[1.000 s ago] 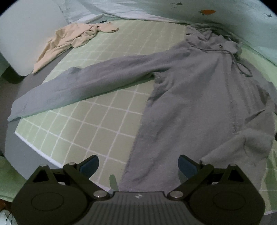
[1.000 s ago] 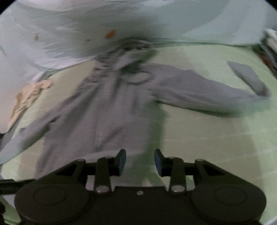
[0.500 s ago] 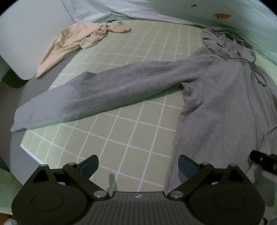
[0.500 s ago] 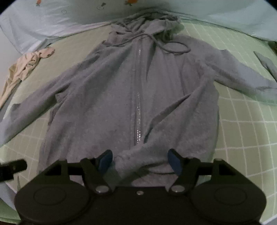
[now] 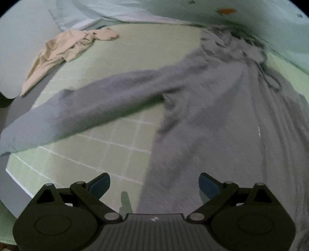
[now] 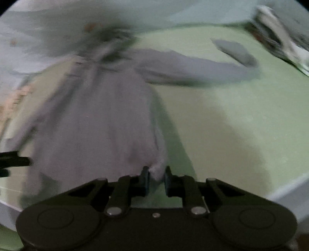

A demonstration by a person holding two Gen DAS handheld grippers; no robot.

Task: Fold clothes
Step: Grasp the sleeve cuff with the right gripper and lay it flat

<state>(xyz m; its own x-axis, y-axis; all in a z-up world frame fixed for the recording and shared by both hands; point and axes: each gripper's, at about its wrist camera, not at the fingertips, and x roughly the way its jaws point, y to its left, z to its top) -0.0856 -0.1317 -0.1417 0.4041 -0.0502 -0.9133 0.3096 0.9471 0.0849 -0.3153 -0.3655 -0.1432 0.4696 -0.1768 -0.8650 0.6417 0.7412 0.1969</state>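
A grey zip hoodie (image 5: pixel 208 119) lies face up on the green checked mat (image 5: pixel 115 142), hood far away, sleeves spread out. My left gripper (image 5: pixel 154 185) is open above the hoodie's lower left edge, with the mat under its left finger and cloth under its right. In the blurred right wrist view the hoodie (image 6: pixel 100 119) fills the left half. My right gripper (image 6: pixel 156 176) is narrowed on a fold of the hoodie's lower right hem, and grey cloth shows between its fingers. The right sleeve (image 6: pixel 193 71) stretches to the right, its cuff bent back.
A beige garment (image 5: pixel 63 52) lies crumpled at the mat's far left corner. Pale blue bedding (image 5: pixel 193 11) runs along the back. The mat's near left edge (image 5: pixel 17 179) meets grey floor. A dark cluttered object (image 6: pixel 278 44) stands at the far right.
My right gripper has closed from wide open onto the hoodie's hem and swung right. The left gripper stayed open and shifted right, back over the hoodie's edge.
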